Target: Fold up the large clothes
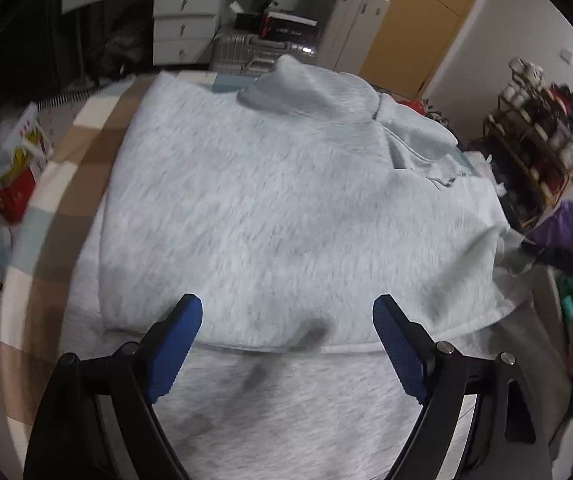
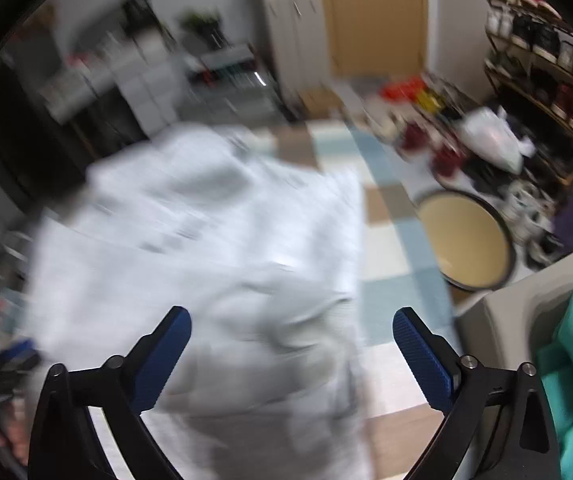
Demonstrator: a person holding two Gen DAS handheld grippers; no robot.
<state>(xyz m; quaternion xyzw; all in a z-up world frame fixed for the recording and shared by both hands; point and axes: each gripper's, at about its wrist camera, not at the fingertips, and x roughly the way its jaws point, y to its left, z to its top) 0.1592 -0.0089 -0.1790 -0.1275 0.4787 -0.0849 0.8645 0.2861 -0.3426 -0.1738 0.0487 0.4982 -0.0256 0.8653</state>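
Sweatshirt [image 1: 270,200] folded on checked cloth [image 1: 86,152] | left tongs [image 1: 286,312] spread, empty | right tongs [image 2: 290,320] spread, empty

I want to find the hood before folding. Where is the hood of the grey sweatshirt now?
In the left wrist view, the hood lies at the far end of the grey sweatshirt, near the silver suitcase.

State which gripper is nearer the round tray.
Right. The right gripper hovers over the sweatshirt, the round tray just beyond; the left gripper view shows no tray.
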